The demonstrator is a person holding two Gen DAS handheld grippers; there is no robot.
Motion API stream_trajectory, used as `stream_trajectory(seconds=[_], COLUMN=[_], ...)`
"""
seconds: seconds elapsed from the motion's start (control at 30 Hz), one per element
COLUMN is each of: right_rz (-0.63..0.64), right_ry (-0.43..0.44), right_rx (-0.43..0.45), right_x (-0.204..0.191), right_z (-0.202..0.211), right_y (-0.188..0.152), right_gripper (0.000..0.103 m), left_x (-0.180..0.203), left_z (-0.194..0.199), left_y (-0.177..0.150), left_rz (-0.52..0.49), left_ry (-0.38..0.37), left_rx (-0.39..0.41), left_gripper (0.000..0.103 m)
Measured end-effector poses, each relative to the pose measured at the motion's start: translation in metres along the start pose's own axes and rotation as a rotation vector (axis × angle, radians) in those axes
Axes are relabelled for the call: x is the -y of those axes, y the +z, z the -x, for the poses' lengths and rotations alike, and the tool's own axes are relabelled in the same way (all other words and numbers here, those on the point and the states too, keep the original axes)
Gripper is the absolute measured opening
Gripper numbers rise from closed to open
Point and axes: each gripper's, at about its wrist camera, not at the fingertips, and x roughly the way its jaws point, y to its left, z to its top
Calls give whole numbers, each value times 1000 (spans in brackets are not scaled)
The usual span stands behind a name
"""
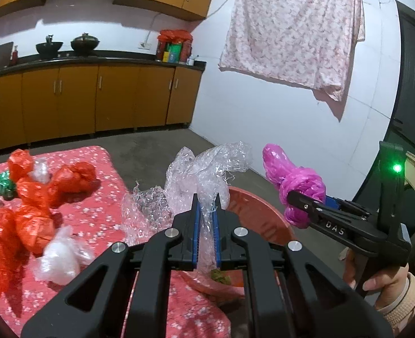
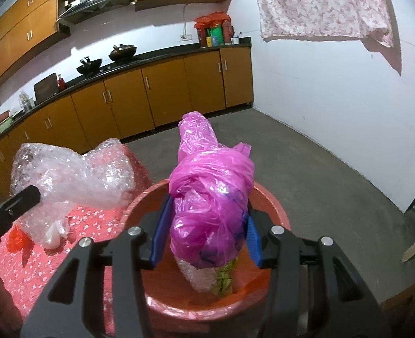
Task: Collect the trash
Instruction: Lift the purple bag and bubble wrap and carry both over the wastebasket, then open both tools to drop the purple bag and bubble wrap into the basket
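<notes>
Hiding most of the red basin [image 2: 272,205], the right tool [image 2: 204,231] clamps a pink bag [image 2: 210,191].

Dim indoor light, pinkish-magenta cast on the back wall – source not visible, probably overhead. Hanging cloth [image 1: 293,25] throws a soft shadow down the white wall. Strong fisheye bend: cabinets [image 2: 162,90] and counter curve, black vignette at the corners. Red bags [image 1: 24,205] at left edge smeared by motion blur. Small glare spots on bubble wrap [image 2: 72,174] – green LED [image 1: 396,168] blooms.
</notes>
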Motion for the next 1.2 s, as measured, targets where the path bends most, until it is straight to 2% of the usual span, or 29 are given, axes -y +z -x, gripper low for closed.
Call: stream_trajectory(seconds=[0.57,0.7,0.8,0.83,0.87,1.0,1.2], right_rz=[-39,-52,-62,-65,-65,-56,-60], right_ry=[-3,8,18,24,26,26,14], right_rx=[-13,-13,-12,-12,-14,-19,-7], right_x=[17,22,22,22,23,20,19], right_z=[-20,-25,-27,-27,-28,-30,-25], right_y=[1,5,5,5,3,-2,-3], right_gripper=[46,50,53,53,53,59,66], left_x=[21,23,18,16,14,3,-21], left_z=[-49,-56,-60,-60,-60,-56,-38], left_y=[-10,-12,-14,-15,-16,-17,-17], left_rz=[-33,-39,-30,-26,-18,10,68], left_ry=[-45,-41,-36,-32,-25,3,72], left_rx=[-79,-93,-112,-113,-112,-112,-81], left_gripper=[8,9,24,35,41,43,54])
